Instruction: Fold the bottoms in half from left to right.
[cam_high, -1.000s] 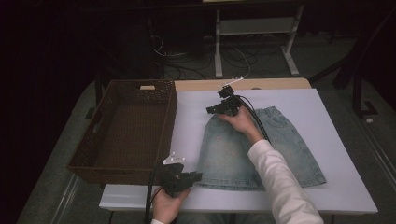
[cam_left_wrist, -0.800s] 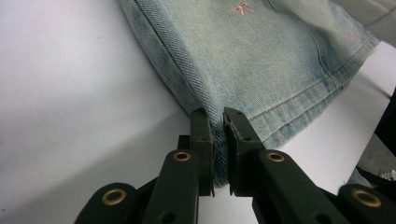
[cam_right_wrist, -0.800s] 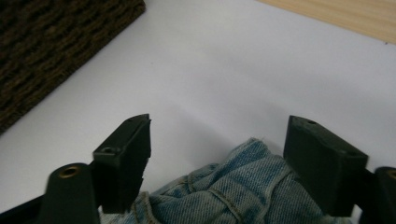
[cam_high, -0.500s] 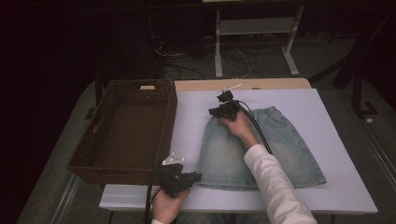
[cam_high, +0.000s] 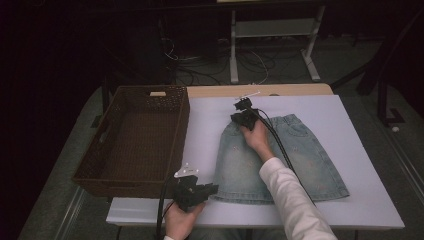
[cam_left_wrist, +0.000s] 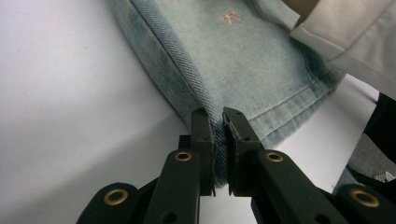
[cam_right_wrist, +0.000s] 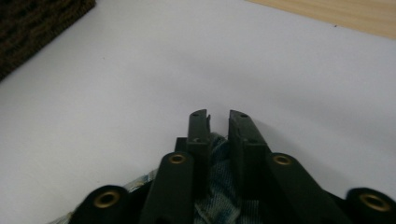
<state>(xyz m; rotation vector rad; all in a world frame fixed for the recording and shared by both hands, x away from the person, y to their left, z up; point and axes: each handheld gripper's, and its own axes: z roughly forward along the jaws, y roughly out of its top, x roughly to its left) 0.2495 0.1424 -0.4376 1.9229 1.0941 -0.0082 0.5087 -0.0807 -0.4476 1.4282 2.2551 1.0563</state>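
Denim skirt (cam_high: 272, 160) lay flat on the white table (cam_high: 350, 150) beside the wicker basket (cam_high: 135, 137); left gripper (cam_left_wrist: 218, 122) pinched its hem corner, right gripper (cam_right_wrist: 218, 122), jaws just closing, clamped the waistband.

Both grippers are matte black. The left gripper (cam_left_wrist: 218, 122) has flat fingers (cam_left_wrist: 203, 135) with brass-coloured rivets at the joints, and it carries a pale, perhaps grey, plate. The right gripper (cam_right_wrist: 218, 116) trails a black cable. The right arm wears a white sleeve (cam_high: 295, 200).

Brown wicker basket (cam_high: 135, 137) on L of white table (cam_high: 360, 200); cables (cam_high: 210, 60) on floor behind.
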